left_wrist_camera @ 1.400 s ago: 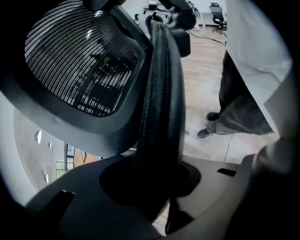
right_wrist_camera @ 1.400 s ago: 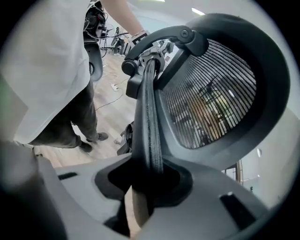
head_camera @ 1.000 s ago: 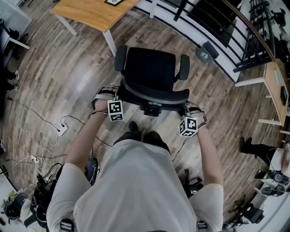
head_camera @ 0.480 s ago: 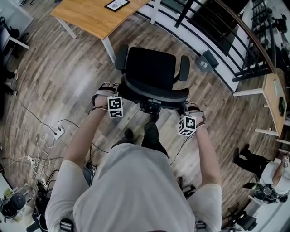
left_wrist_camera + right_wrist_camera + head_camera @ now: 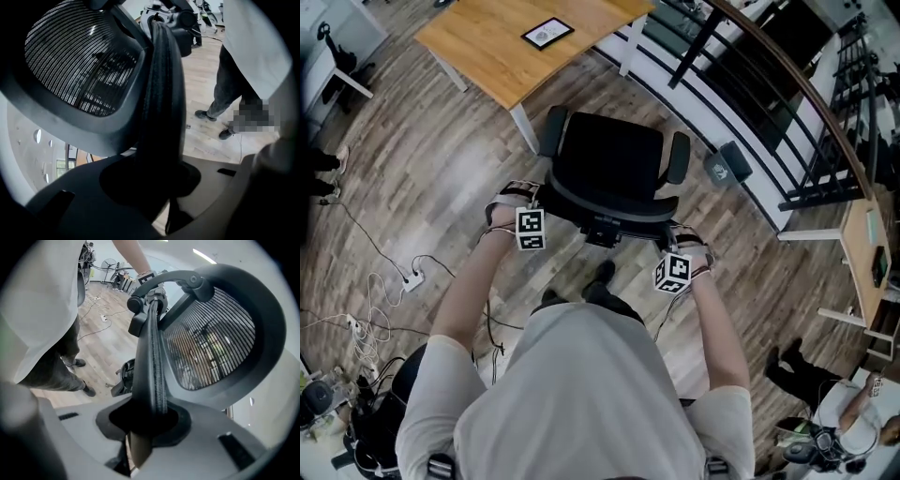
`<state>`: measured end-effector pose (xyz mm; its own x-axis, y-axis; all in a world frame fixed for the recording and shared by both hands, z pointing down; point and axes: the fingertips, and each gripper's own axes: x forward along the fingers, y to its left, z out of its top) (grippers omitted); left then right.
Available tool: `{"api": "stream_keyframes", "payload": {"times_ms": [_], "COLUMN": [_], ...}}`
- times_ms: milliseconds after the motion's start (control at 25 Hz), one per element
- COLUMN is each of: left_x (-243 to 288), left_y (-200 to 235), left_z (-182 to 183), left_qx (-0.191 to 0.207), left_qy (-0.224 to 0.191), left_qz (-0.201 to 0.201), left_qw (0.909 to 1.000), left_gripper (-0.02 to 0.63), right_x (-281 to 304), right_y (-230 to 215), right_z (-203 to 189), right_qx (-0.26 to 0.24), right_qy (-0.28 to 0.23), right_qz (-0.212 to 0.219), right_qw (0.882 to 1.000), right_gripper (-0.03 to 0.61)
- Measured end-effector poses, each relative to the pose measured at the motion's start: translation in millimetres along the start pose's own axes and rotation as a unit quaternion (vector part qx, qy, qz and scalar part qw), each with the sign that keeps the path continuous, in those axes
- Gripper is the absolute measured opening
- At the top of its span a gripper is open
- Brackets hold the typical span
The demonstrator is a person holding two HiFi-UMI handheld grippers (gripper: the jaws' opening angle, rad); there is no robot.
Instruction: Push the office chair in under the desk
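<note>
Person seen from above, standing directly behind a black mesh-backed office chair [image 5: 609, 159] on a wood-plank floor [image 5: 441, 187]. The left gripper [image 5: 154, 187] pinches the thick dark rim of the backrest near its left end, and the right gripper [image 5: 145, 423] pinches the same rim near its right end. In each gripper view the rim runs straight down between the jaws and fills the gap. Gripping both ends at once probably keeps the chair from swivelling while it is pushed.

The chair faces a light wooden table with white legs [image 5: 516, 47]. Its left armrest sits close to the table's near corner leg, and the seat is not yet beneath the top, so the push looks partway done. A small dark-framed picture [image 5: 547, 33] lies on the table. The chair seems lined up with the corner, not the middle of the table, so some steering may be needed to clear the leg.

White cables and a power strip [image 5: 411, 279] lie on the floor to the person's left, apart from the chair. A black railing [image 5: 769, 103] runs along the right.
</note>
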<state>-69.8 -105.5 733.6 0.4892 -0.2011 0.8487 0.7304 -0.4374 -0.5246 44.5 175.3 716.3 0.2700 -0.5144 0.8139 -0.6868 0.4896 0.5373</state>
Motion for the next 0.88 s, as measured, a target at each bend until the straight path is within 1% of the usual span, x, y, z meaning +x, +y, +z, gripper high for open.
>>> {"api": "stream_keyframes", "payload": {"times_ms": [200, 360, 520, 760, 880], "left_x": [20, 36, 50, 72, 81], "left_y": [35, 57, 75, 115, 128], "left_z": [10, 17, 26, 35, 37], "left_qx": [-0.022, -0.034, -0.045, -0.061, -0.065], "left_qy": [0.005, 0.009, 0.015, 0.023, 0.024], "left_qz": [0.009, 0.018, 0.019, 0.024, 0.024], "left_qw": [0.9997, 0.9992, 0.9987, 0.9976, 0.9973], "left_gripper": [0.108, 0.11, 0.11, 0.112, 0.112], "right_x": [19, 33, 47, 72, 81], "right_y": [-43, -68, -91, -138, -153], "right_z": [-23, -39, -56, -80, -87], "right_qx": [-0.016, -0.029, -0.037, -0.054, -0.062], "right_qy": [-0.007, -0.012, -0.012, -0.009, -0.011], "right_qz": [0.004, 0.003, 0.012, 0.005, 0.002], "right_qw": [1.0, 1.0, 0.999, 0.999, 0.998], "right_gripper": [0.078, 0.077, 0.077, 0.069, 0.067]}}
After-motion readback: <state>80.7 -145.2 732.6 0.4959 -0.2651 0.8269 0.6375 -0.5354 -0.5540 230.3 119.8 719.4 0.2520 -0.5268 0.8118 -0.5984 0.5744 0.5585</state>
